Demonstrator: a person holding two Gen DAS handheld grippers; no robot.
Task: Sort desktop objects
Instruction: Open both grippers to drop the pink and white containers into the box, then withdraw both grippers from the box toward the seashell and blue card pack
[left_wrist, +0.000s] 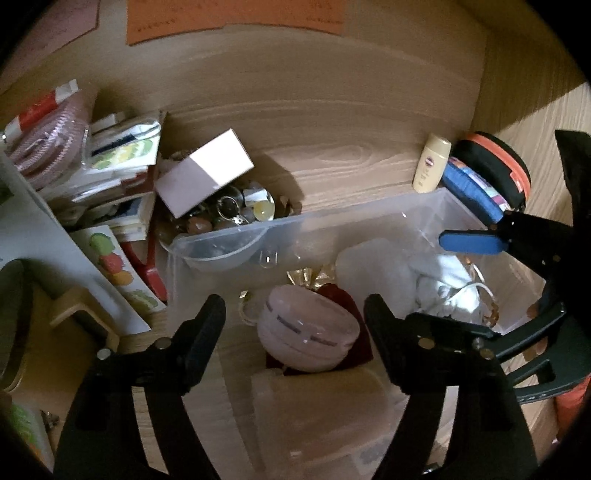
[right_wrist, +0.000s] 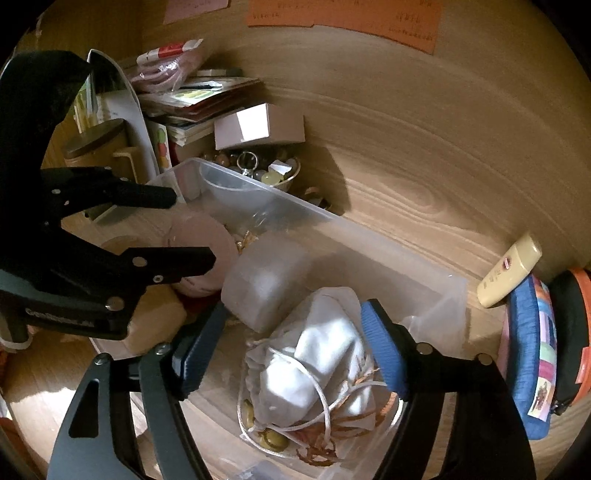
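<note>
1. Hovering over the clear plastic bin (left_wrist: 369, 218), the left tongs (left_wrist: 295, 317) stand wide with nothing between them, straddling a pink round case (left_wrist: 308, 332) that lies in the bin on a dark red pouch (left_wrist: 356, 314). The right tongs (right_wrist: 291, 347) also stand wide and empty, poised around a white drawstring bag (right_wrist: 317, 362) in the same bin.
2. Crowding is the first risk, as I judge it: both tools work inside 1 bin, and in the right wrist view the left tool's fingers sit just beside the right one's. A careless move by either could knock the other.
3. The pink case looks smooth and rounded, so closing on its curved side could squirt it out or tip it against the frosted box (right_wrist: 266, 280) beside it.
4. The bag's cords (right_wrist: 325, 406) loop loosely over beads and tassels. Pinching cloth alone may snag a cord and drag those small pieces along.
5. Items still on the table invite knocks: a cream bottle (left_wrist: 432, 164) leans at the bin's far rim beside a blue pouch (left_wrist: 472, 192) and an orange-trimmed black case (left_wrist: 498, 162), and a pale box (left_wrist: 205, 171) balances tilted on a dish of beads and rings (left_wrist: 229, 214). Nudging the bin could topple either.
</note>
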